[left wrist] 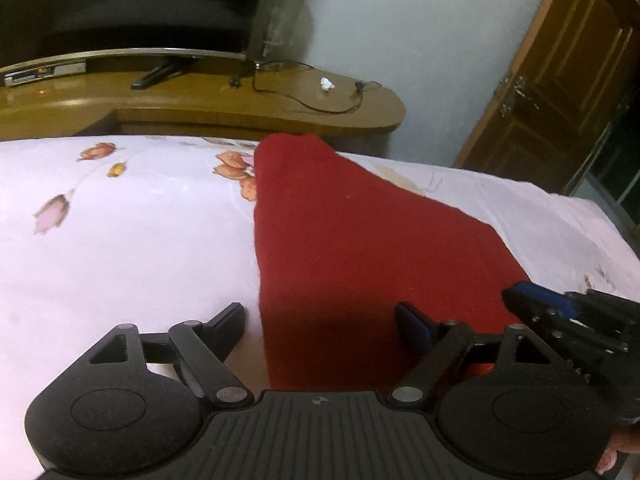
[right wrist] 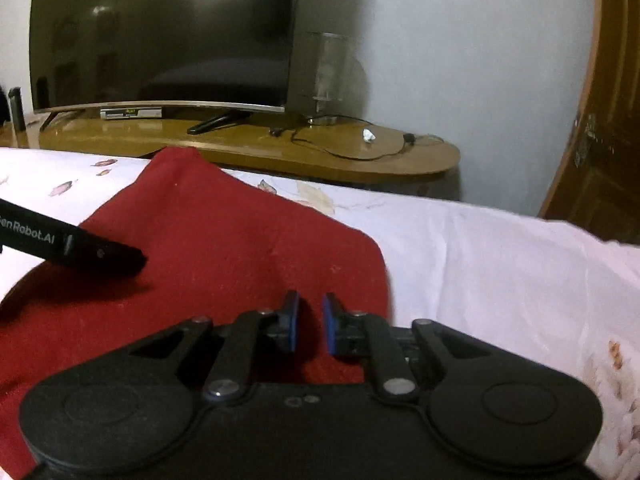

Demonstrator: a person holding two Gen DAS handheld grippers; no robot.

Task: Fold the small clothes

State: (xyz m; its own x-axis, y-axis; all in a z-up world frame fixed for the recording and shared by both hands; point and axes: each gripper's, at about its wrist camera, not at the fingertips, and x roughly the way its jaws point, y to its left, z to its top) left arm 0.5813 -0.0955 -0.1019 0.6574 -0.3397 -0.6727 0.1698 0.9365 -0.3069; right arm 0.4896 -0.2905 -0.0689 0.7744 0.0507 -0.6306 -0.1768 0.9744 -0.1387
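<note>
A red knitted garment point(left wrist: 348, 248) lies flat on a white flowered bedsheet point(left wrist: 120, 248), narrowing toward the far edge. My left gripper point(left wrist: 320, 320) is wide open over the garment's near left edge, holding nothing. My right gripper point(right wrist: 311, 322) hovers over the garment's point(right wrist: 224, 248) near right part with its blue pads a small gap apart and nothing between them. The right gripper also shows at the right of the left wrist view point(left wrist: 560, 312). The left gripper's finger shows at the left of the right wrist view point(right wrist: 100, 254).
Beyond the bed point(right wrist: 500, 272) stands a wooden TV cabinet point(right wrist: 320, 148) with a dark television point(right wrist: 160, 36), a glass jar point(right wrist: 326, 76), a cable point(right wrist: 360, 148) and a crumpled paper point(right wrist: 368, 134). A wooden door point(left wrist: 568, 80) stands at the right.
</note>
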